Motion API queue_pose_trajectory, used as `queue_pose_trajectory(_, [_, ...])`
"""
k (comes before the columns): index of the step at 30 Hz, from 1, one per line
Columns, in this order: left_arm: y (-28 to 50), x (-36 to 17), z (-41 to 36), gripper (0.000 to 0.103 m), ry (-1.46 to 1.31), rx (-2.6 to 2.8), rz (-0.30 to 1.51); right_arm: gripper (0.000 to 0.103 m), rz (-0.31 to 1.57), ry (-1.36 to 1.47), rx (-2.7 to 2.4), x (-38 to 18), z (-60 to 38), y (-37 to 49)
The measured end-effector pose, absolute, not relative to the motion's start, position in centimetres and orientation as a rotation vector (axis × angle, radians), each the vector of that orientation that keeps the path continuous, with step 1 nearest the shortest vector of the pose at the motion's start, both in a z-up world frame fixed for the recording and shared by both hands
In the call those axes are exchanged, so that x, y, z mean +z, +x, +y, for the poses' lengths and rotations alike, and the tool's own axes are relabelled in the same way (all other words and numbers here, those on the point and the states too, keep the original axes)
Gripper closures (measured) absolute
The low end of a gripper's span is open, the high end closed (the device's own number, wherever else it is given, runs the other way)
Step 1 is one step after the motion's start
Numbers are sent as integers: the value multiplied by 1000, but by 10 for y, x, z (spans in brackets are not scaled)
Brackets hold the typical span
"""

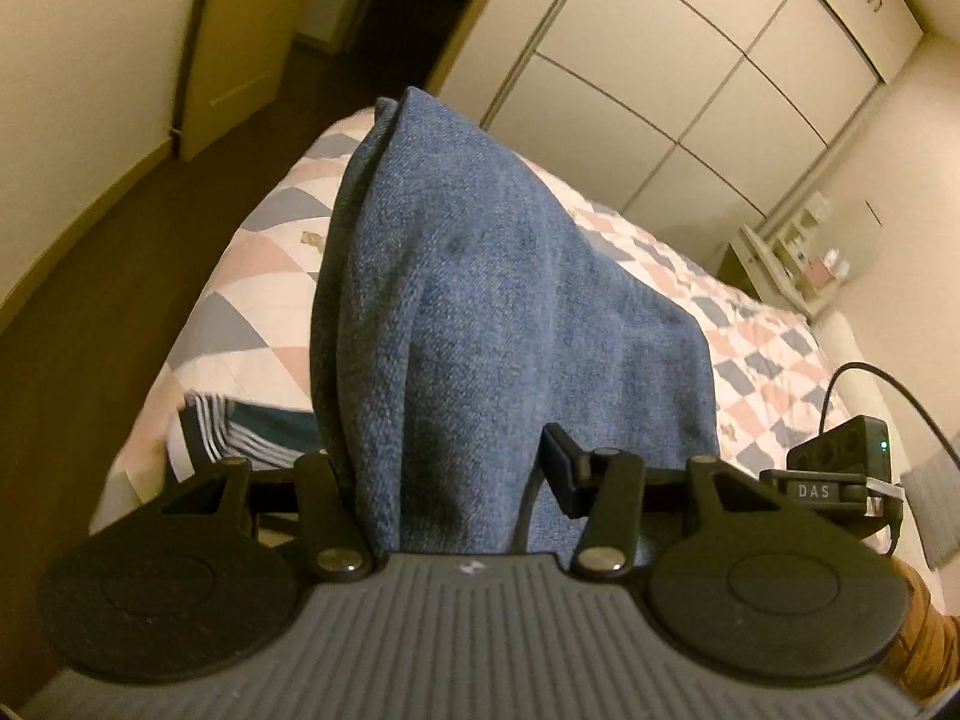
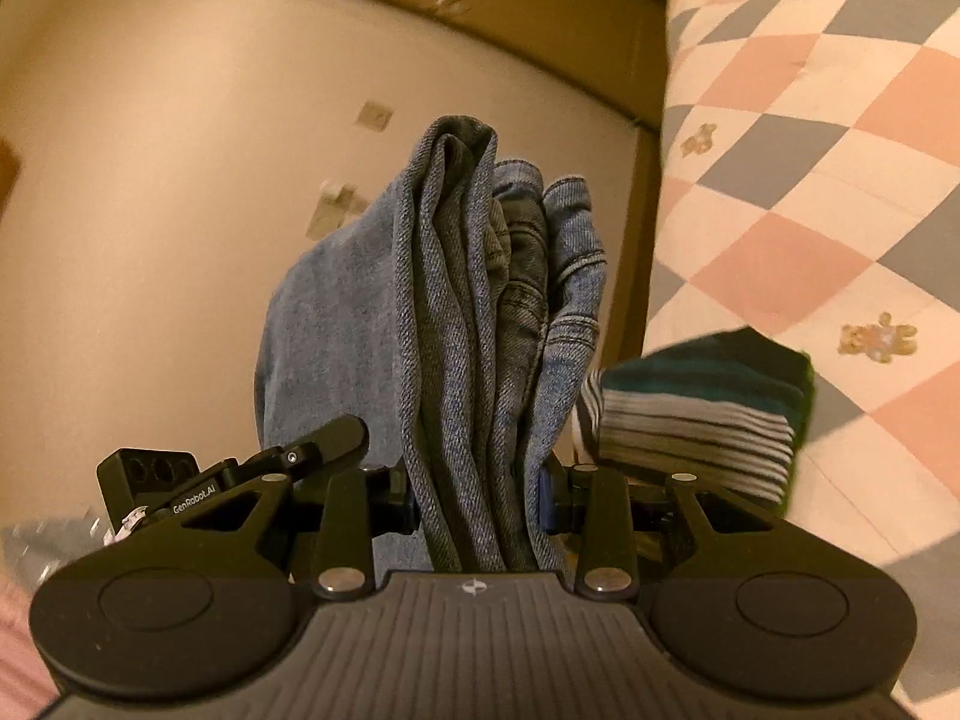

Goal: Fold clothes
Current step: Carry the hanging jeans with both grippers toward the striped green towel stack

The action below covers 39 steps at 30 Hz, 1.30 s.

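Jeans [image 1: 480, 312] hung bunched between my two tools above the quilted bed [image 1: 252, 276]. My left tool [image 1: 444, 480] was clamped on one blue fold; my right tool [image 2: 480, 498] was pinched on several stacked denim layers, just beside a striped garment [image 2: 702, 420] lying on the bed.

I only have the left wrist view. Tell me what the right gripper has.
Observer: The right gripper is shut on the jeans, several bunched layers between its fingers.
Operator: Tell me which end that is.
Observer: Stitched hems show there; waistband or leg, I can't tell.
Operator: Say where the striped garment lies from there.
Observer: The striped garment lies folded on the quilt, just right of the jeans.
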<state>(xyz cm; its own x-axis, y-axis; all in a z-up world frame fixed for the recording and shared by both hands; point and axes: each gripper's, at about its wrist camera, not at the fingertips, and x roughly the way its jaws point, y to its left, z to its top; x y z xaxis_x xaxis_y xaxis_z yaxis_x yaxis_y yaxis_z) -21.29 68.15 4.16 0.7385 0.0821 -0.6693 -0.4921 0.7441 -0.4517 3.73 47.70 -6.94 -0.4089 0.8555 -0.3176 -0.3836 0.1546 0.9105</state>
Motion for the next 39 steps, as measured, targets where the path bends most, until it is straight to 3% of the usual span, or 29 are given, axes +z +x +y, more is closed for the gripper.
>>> queue_pose_trajectory(7, [-217,-13,754,57,-722,250,748,68,1439,511,1342,-110,518,11])
queue_pose_trajectory(19, [-227,-122,792,57,-871,195,864,68,1575,422,1155,-182,533,-8])
queue_pose_trajectory(29, [-209,-160,795,56,-842,167,921,68,1583,355,1096,-208,538,3])
queue_pose_trajectory(34, [-207,-167,793,41,-778,177,943,59,1579,339,1073,-217,536,1])
queue_pose_trajectory(36, [-207,-166,792,40,-739,185,953,52,1560,312,1079,-210,536,0])
queue_pose_trajectory(39, [-210,-146,789,40,-644,236,965,50,1499,255,1082,-195,533,-1])
